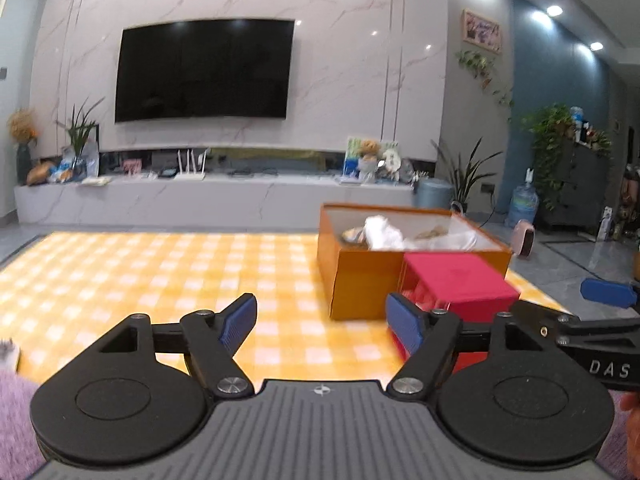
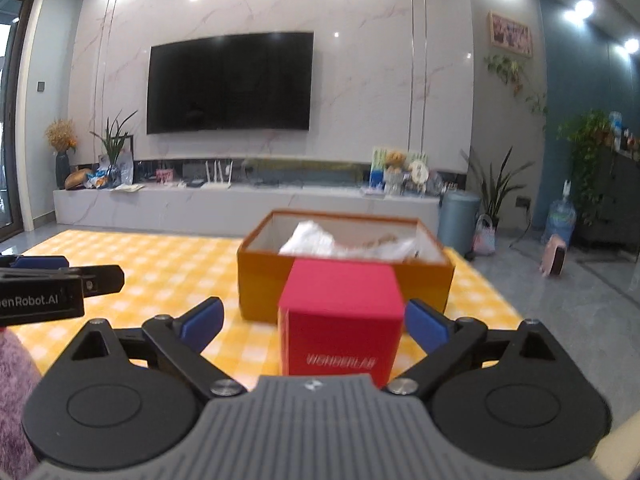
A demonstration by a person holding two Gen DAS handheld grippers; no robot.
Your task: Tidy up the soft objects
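An open orange box (image 1: 360,280) (image 2: 264,276) stands on the yellow checked mat, with white and tan soft things (image 1: 384,232) (image 2: 316,238) inside. A red box (image 1: 460,280) (image 2: 340,320) stands in front of it. My left gripper (image 1: 322,326) is open and empty, left of the boxes above the mat. My right gripper (image 2: 314,322) is open, with the red box between its fingers but not touched. A purple fluffy thing (image 1: 16,412) (image 2: 14,392) shows at the lower left of both views.
The yellow checked mat (image 1: 140,280) (image 2: 160,264) covers the floor. A TV console (image 1: 160,196) runs along the far wall. A blue bin (image 2: 458,216), potted plants, a water bottle (image 1: 522,204) and a small pink heater (image 2: 554,260) stand at the right.
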